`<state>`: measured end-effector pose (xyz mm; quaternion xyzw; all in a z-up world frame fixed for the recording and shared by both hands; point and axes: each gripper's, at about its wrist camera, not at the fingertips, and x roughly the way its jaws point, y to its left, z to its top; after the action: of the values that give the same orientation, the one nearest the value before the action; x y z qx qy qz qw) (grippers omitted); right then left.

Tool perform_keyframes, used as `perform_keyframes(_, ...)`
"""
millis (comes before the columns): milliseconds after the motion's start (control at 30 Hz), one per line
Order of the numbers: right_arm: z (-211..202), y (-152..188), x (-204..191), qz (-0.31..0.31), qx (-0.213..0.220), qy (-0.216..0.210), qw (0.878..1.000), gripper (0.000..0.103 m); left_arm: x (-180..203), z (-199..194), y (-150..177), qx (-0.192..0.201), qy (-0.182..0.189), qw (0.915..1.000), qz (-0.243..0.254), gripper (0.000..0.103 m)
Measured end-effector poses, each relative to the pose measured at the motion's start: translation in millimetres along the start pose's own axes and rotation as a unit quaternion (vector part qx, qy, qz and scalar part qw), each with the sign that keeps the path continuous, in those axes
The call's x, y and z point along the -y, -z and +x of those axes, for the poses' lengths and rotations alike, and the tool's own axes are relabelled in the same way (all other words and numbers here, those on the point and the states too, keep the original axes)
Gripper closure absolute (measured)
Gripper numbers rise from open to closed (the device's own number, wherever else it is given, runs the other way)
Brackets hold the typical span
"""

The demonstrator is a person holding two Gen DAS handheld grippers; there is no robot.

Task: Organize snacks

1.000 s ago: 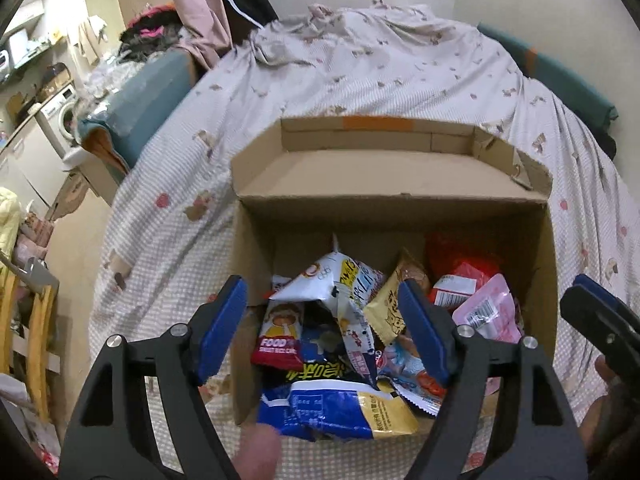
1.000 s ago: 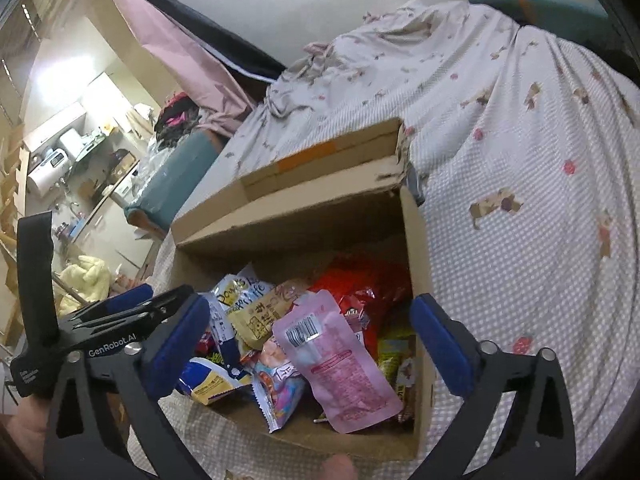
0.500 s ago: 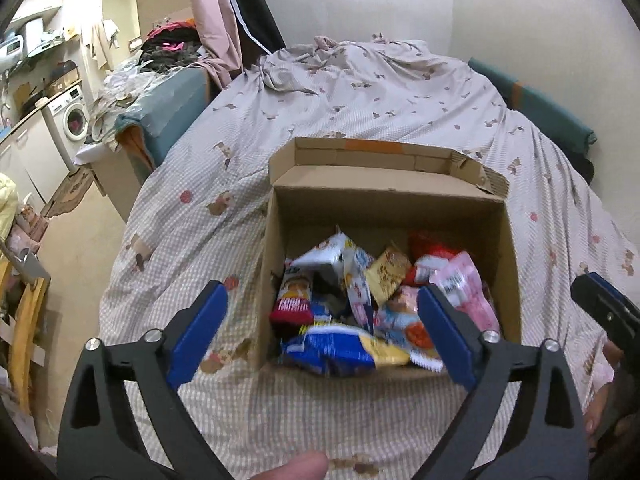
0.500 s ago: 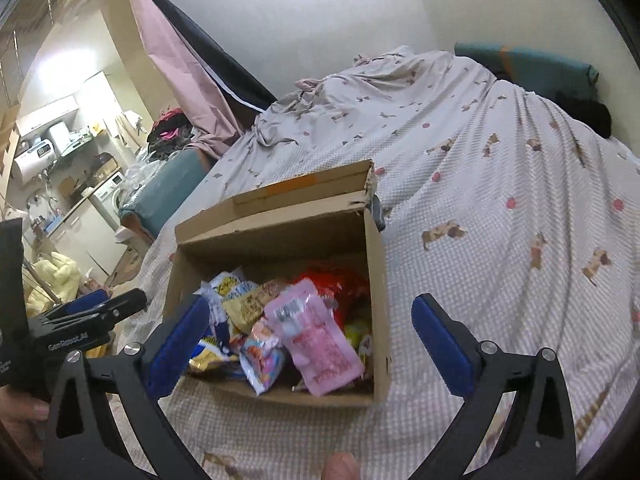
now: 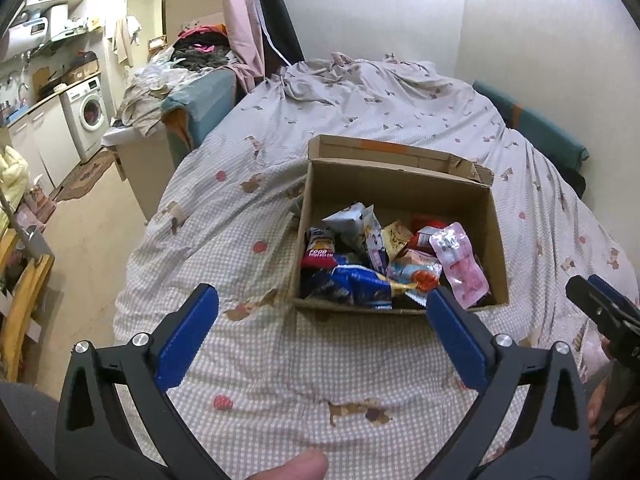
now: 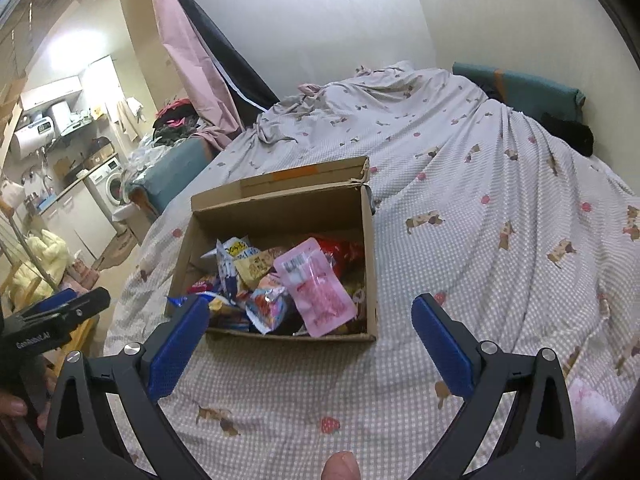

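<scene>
An open cardboard box (image 5: 400, 196) (image 6: 280, 216) lies on the bed, full of several snack packs. A pink pouch (image 5: 460, 268) (image 6: 316, 288) lies on top at the right, and a blue bag (image 5: 352, 284) lies along the front. My left gripper (image 5: 322, 294) hovers over the sheet on the near side of the box, its jaws opening wide with nothing between them. My right gripper (image 6: 311, 303) also hangs short of the box, open and empty. Each gripper shows at the edge of the other's view.
The checked bed sheet (image 5: 280, 360) spreads around the box, with rumpled bedding at the far end. A teal cushion (image 5: 536, 128) lies by the right wall. Left of the bed's edge are the floor, a washing machine (image 5: 90, 112) and a yellow wooden frame (image 5: 20, 300).
Both grippers have drawn back from the box, which now looks smaller and farther off. The left jaws have spread wider. The snacks have not moved.
</scene>
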<state>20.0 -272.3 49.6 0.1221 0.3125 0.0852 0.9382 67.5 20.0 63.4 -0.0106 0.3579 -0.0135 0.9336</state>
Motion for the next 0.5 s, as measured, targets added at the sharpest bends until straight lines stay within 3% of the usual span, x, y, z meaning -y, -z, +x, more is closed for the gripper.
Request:
perform_keyframes(267,-12.4,20.3,-7.0,0.007,0.0,0.015,1.0,0.0,-1.2,-20.5,17.0,0.028,0.002,0.9995,0.012,0.0)
perform_keyframes(500,-4.3,28.5,-12.0,-0.004,-0.007,0.037,0.999,0.0,-7.0,-16.2,23.1,0.025,0.002,0.9997,0.006,0.0)
